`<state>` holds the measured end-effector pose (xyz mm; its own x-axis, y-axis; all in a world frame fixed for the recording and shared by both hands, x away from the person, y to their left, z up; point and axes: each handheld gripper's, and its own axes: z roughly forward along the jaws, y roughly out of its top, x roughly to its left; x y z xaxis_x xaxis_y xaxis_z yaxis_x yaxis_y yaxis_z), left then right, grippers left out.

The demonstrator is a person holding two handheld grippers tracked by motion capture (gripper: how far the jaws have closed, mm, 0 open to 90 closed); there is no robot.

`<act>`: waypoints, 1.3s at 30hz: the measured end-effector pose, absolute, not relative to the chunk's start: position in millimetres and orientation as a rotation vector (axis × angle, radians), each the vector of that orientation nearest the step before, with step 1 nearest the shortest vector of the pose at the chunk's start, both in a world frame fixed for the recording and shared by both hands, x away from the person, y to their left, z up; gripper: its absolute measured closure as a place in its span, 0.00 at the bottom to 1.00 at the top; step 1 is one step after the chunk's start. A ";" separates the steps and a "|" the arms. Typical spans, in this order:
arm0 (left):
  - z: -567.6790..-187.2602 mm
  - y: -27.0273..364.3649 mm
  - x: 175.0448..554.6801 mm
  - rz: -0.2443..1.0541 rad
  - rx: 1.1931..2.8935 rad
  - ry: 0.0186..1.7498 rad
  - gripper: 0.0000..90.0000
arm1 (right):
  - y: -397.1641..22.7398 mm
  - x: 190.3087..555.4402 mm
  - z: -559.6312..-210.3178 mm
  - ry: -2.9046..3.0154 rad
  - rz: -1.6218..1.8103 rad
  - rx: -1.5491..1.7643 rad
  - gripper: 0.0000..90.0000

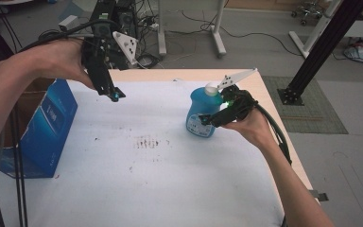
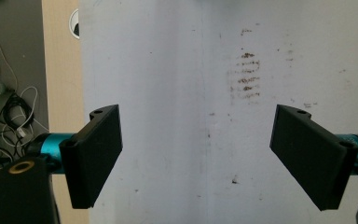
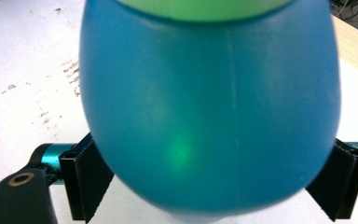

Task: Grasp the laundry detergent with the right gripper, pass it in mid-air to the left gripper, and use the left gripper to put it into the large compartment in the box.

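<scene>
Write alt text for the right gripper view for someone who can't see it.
A blue bottle with a pale green cap sits close up between the right gripper's two black jaws, which touch its sides. Behind it lies a white table cover with brown stains.

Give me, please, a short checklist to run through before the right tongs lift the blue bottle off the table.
1. Blue bottle between the jaws of the right tongs: ok, one jaw at each side in the right gripper view.
2. Pads pressing firmly on the bottle: cannot tell; they sit at its sides.
3. Bottle upright on the white table cover: ok.
4. Cap on the bottle: ok.
5. Left tongs open, holding nothing, away from the bottle: ok.
6. Blue box clear of the bottle: ok, at the table's far left.
</scene>
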<state>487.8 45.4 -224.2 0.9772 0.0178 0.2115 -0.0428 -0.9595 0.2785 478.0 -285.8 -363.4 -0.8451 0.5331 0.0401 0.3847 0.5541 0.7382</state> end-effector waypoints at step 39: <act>-221.5 52.5 488.2 0.277 2.809 0.001 0.19 | -285.0 476.8 -368.7 2.604 1.139 0.741 0.36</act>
